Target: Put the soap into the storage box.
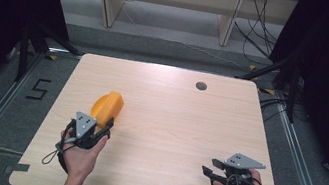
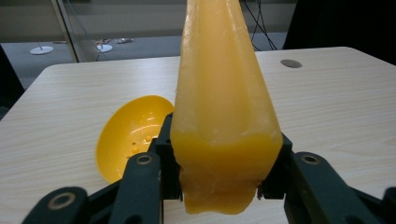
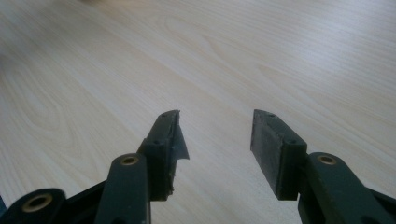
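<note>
My left gripper (image 2: 226, 142) is shut on the lower end of a long, waxy orange-yellow block (image 2: 222, 93), which rises away from the jaws. Just left of it, a yellow bowl-shaped dish (image 2: 128, 135) with small holes lies tipped on the table. In the high view the left gripper (image 1: 105, 126) is at the table's left front with the orange block (image 1: 110, 105) ahead of it. My right gripper (image 1: 207, 171) is low over the right front of the table. Its jaws (image 3: 217, 116) stand open over bare wood, and the left pad looks frayed.
The light wooden table (image 1: 178, 120) has a round cable hole (image 1: 201, 85) near its far edge. Beyond it are wooden shelf legs (image 1: 108, 7) and loose cables (image 1: 258, 32). Dark curtains and floor rails flank both sides.
</note>
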`<action>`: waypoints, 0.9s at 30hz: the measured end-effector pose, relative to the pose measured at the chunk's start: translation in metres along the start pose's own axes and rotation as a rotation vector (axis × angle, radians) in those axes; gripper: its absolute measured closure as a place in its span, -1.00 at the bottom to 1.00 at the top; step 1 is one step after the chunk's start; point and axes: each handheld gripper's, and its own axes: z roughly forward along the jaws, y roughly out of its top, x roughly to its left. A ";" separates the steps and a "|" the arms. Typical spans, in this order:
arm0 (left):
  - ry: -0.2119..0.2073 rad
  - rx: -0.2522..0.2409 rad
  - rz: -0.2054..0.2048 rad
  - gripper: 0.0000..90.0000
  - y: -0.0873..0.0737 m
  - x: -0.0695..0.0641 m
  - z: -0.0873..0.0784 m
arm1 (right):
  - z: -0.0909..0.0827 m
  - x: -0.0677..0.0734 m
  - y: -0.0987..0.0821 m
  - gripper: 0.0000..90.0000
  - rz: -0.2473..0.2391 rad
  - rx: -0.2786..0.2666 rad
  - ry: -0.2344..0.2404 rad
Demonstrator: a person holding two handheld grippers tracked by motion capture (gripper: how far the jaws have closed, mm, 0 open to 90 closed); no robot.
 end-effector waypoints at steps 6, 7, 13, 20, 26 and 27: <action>0.022 0.003 -0.020 0.34 0.002 0.000 0.002 | 0.000 0.000 0.000 0.17 0.002 -0.002 0.002; 0.025 0.001 -0.019 0.34 0.002 0.001 0.002 | 0.000 0.000 0.000 0.17 0.003 -0.002 0.003; 0.035 -0.006 -0.026 0.34 0.005 0.003 0.004 | 0.000 0.000 0.000 0.17 0.003 -0.003 0.003; 0.059 -0.011 -0.033 0.34 0.008 0.010 0.007 | 0.000 0.001 0.000 0.17 0.020 0.001 0.005; 0.080 -0.015 -0.037 0.34 0.009 0.015 0.010 | 0.000 0.000 0.000 0.17 -0.005 -0.006 -0.001; 0.080 -0.015 -0.037 0.34 0.009 0.015 0.010 | 0.000 0.001 0.000 0.17 0.017 0.000 0.006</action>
